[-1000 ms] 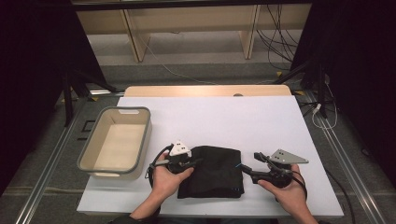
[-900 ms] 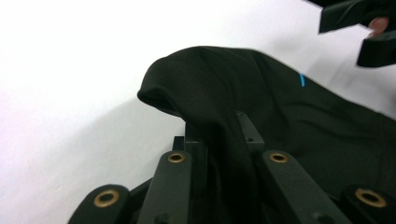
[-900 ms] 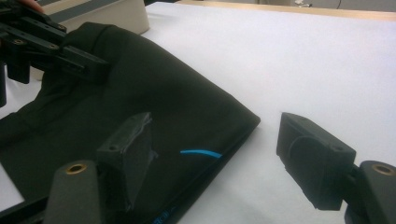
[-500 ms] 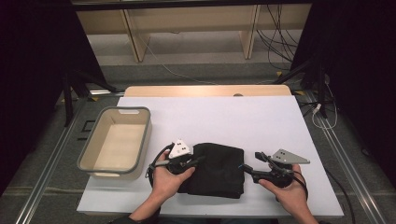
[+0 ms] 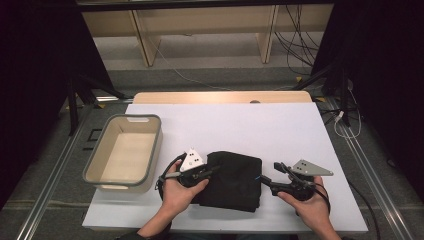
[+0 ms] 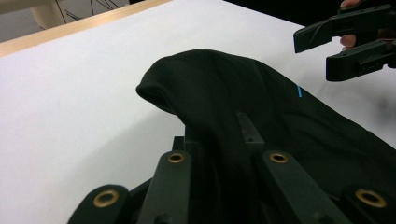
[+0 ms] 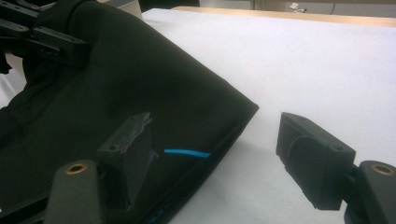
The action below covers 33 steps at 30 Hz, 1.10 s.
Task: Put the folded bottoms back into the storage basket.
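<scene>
High view, nearest edge first: two forearms come up from the bottom, each hand holding a black two-jaw tool. The left tool (image 5: 212,171) has its jaws pinched on a raised fold at the left edge of the folded black cloth garment (image 5: 235,180), which lies flat on the white worktop (image 5: 240,127) between the hands. In the left gripper view the dark fabric bunches up between the jaws and hides most of them. The right tool (image 5: 270,175) sits just beside the garment's right edge with its jaws standing apart and nothing between them; in the right gripper view one jaw hangs over the cloth by a short blue mark (image 7: 187,152), the other over bare worktop. Left of the garment, well apart from the right tool, stands a grey-rimmed beige plastic bin (image 5: 124,152). Farther off run the worktop's wooden back strip (image 5: 220,97), then pale shelving legs (image 5: 142,37) and loose dark cables (image 5: 295,40) on the floor.
</scene>
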### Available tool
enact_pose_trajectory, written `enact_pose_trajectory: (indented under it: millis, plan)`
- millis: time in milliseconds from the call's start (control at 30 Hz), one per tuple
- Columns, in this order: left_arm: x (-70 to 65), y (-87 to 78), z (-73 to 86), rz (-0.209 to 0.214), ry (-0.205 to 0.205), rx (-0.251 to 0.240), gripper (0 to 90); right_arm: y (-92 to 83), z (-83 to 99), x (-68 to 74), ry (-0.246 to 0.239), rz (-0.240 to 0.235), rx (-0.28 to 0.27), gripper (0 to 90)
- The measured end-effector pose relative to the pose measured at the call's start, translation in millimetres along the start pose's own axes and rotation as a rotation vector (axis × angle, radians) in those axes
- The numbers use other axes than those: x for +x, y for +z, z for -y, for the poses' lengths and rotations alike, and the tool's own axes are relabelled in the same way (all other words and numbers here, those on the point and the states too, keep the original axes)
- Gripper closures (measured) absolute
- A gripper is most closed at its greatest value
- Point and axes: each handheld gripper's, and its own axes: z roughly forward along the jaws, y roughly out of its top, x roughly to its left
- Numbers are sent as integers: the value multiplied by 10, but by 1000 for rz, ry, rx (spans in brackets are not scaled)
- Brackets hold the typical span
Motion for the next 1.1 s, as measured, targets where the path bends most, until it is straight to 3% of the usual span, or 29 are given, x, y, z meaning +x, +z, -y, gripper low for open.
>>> enact_pose_trajectory:
  millis: [233,1100]
  plan:
    - [-4,-25,-15,-14,32,-13,786,-5,-1,-5,-3,5,1,284]
    - [17,-125,-81,-24,48,-53,786,-12,-1,-18,3,7,-13,284]
